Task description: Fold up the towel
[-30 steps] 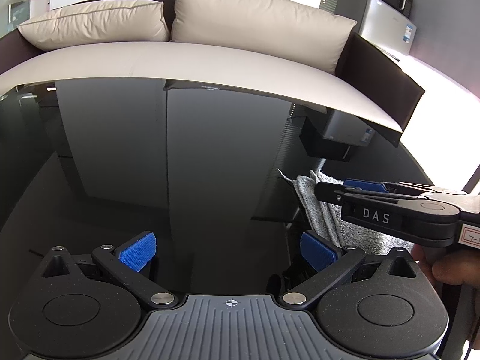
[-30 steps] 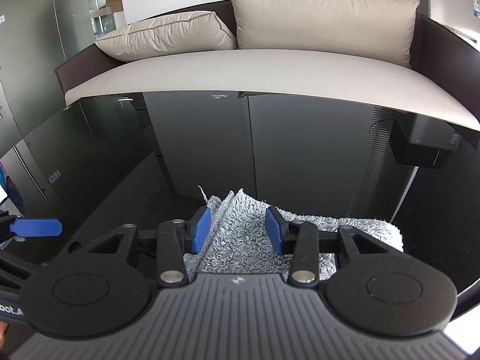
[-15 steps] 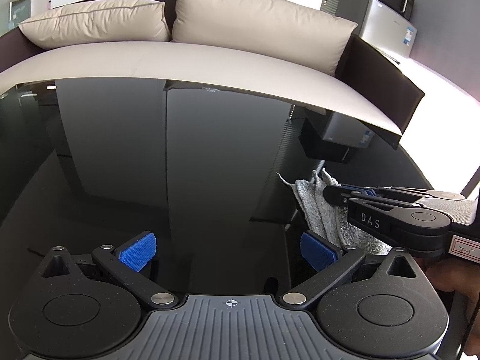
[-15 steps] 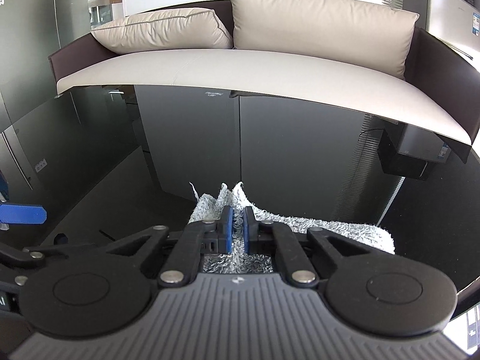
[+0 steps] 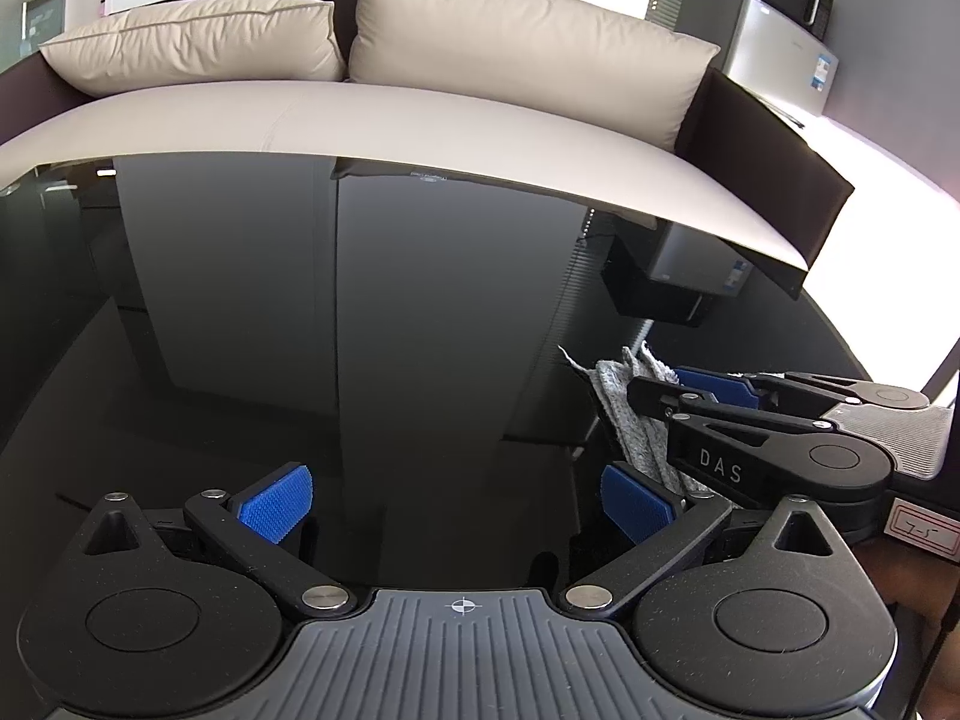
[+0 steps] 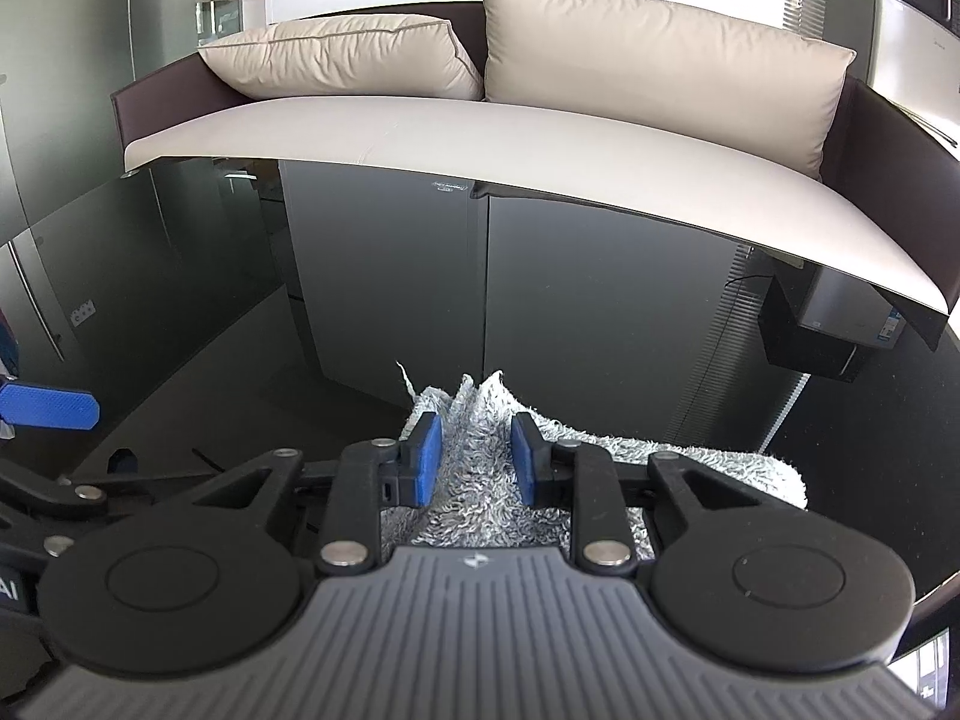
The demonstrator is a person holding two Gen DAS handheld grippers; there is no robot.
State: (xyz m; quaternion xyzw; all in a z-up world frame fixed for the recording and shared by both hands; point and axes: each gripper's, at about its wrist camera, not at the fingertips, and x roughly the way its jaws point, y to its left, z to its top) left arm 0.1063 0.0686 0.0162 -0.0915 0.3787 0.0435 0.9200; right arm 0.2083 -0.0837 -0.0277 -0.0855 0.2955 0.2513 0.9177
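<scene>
A grey fluffy towel (image 6: 480,456) lies bunched on the glossy black table (image 6: 360,312), with a raised ridge running between my right gripper's fingers. My right gripper (image 6: 474,468) is open, its blue pads on either side of that ridge and apart from it. The towel also shows in the left wrist view (image 5: 636,426) at the right, partly hidden by the right gripper (image 5: 672,393). My left gripper (image 5: 456,501) is open and empty above the bare table, to the left of the towel.
A beige sofa with two cushions (image 5: 516,36) stands along the table's far edge. A grey printer-like box (image 5: 774,42) stands at the back right. The table top (image 5: 300,330) mirrors the room. The table's right edge runs near the towel.
My right gripper shut on the towel's ridge half a second ago and has now opened again. The ridge stays pinched up. My left gripper has not moved.
</scene>
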